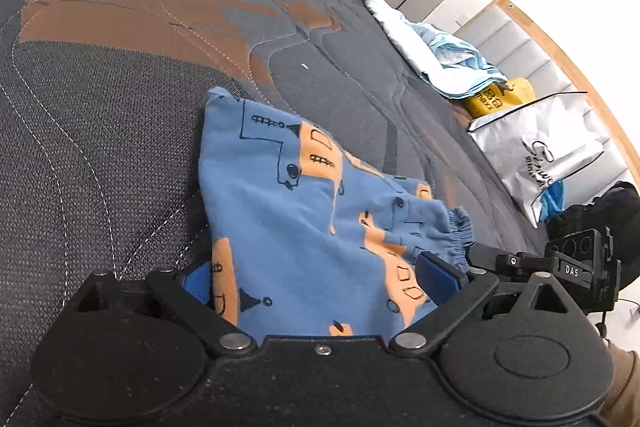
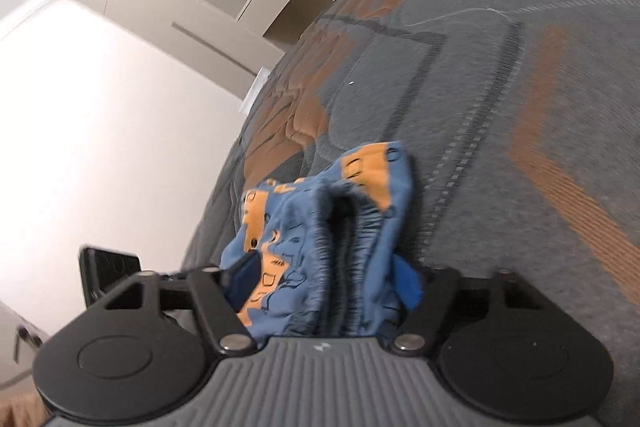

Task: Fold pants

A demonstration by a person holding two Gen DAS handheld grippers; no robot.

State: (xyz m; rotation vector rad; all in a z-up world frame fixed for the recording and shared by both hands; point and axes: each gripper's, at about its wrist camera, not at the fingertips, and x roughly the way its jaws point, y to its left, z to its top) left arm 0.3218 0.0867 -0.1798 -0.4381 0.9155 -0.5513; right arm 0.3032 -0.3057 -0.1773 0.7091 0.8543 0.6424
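While the blue pants (image 1: pixel 304 211) with orange print lie bunched on the grey and orange quilted mattress (image 1: pixel 120 75), the left gripper (image 1: pixel 320 283) has its blue pads on either side of the cloth, clamped on it. The right gripper (image 2: pixel 328 287) likewise pinches the gathered elastic waistband (image 2: pixel 344 251). Beyond the pants, near the headboard (image 1: pixel 560 67), sit a pale blue bundle (image 1: pixel 436 55), a yellow packet (image 1: pixel 496 99) and a silver bag (image 1: pixel 548 155).
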